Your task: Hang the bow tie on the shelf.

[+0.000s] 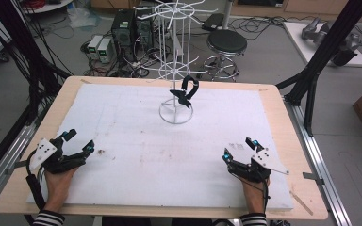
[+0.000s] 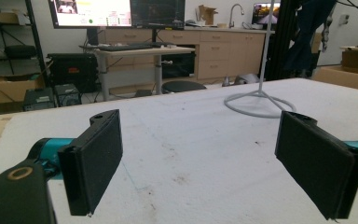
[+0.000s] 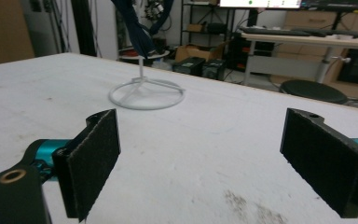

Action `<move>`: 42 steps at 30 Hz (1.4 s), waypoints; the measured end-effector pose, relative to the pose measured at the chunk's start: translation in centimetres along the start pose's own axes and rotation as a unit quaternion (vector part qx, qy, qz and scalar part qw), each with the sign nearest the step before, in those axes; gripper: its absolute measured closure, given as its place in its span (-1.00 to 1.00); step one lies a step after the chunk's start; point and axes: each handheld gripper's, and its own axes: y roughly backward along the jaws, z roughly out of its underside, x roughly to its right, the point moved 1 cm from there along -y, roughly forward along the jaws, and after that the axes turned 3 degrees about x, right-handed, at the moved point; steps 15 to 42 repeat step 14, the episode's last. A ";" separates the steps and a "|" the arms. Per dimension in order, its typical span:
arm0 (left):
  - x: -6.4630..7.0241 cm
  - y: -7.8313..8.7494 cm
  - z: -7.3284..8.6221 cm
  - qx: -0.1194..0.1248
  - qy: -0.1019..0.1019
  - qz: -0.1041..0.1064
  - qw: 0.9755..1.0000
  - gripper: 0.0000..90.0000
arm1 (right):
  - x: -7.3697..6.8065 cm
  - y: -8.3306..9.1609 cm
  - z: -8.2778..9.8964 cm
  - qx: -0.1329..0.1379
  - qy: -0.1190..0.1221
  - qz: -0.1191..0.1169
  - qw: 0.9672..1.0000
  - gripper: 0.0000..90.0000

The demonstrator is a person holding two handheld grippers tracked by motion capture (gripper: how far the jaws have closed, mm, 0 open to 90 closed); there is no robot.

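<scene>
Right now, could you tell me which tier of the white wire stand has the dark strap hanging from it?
The lower tier of the white wire stand carries the dark strap; the top tier's hooks are bare.

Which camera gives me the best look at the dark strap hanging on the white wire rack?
The high view: the dark strap shows whole, hanging on the white wire rack. The right gripper view catches just a dangling piece above the rack's ring base. The left gripper view shows the rack's pole and base.
</scene>
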 end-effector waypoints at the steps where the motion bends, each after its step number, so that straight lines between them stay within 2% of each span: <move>1: 0.0 0.0 0.0 0.001 0.000 -0.001 1.000 -0.66 | 0.0 0.1 0.3 0.003 -0.006 0.002 1.000 -0.75; 4: 0.1 0.0 0.0 0.002 -0.002 -0.001 1.000 -0.66 | 0.1 0.2 0.9 0.007 -0.011 0.009 1.000 -0.75; 10: 0.1 0.1 0.0 0.002 -0.005 -0.001 1.000 -0.66 | 0.1 0.4 1.0 0.016 -0.008 0.012 1.000 -0.75; 14: 0.1 0.1 0.0 0.005 -0.001 -0.002 1.000 -0.66 | 0.0 0.4 1.0 0.016 -0.002 0.012 1.000 -0.75; 42: 0.1 0.1 0.0 0.005 -0.001 -0.002 1.000 -0.66 | 0.0 0.4 1.0 0.016 -0.002 0.012 1.000 -0.75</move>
